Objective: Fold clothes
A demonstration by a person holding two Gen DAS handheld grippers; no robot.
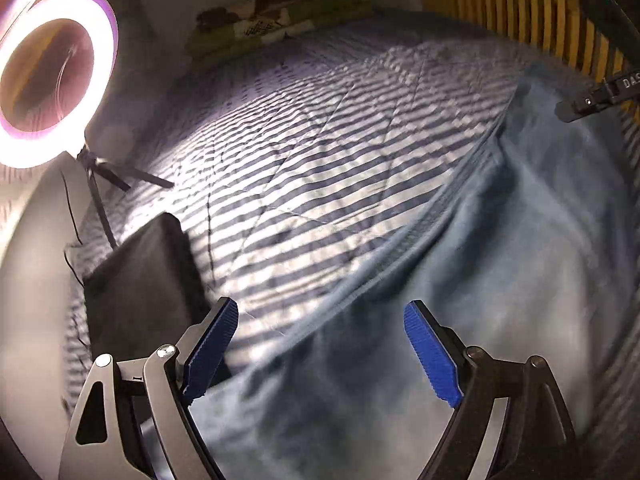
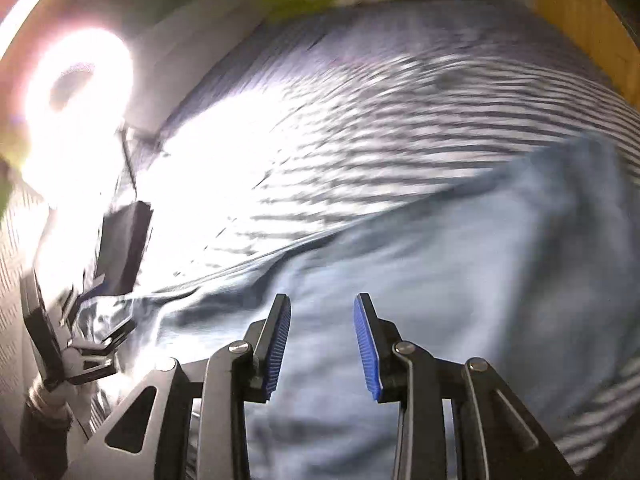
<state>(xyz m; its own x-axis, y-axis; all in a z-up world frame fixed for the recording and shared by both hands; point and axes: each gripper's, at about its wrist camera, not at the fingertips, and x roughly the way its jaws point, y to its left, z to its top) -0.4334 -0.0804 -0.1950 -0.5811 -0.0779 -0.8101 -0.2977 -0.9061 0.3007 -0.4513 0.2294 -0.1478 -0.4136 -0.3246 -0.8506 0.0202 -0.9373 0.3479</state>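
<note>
Bed [image 1: 304, 152] beneath my claws, covered by a quilted spread in dark and pale stripes. Lying directly on it: a pale blue garment [image 1: 500, 280], spread loosely with soft creases over the near right portion; a folded dark cloth [image 1: 140, 280] at the near left edge; a ring light [image 1: 52, 76] on a small tripod beside that cloth; and a patterned green-and-brown pillow [image 1: 280, 20] at the far end.

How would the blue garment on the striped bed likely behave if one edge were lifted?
The blue garment lies in soft wrinkles, so it would probably droop and fold. It looks thin, likely light. Its hemmed edge may offer a firmer hold.
</note>
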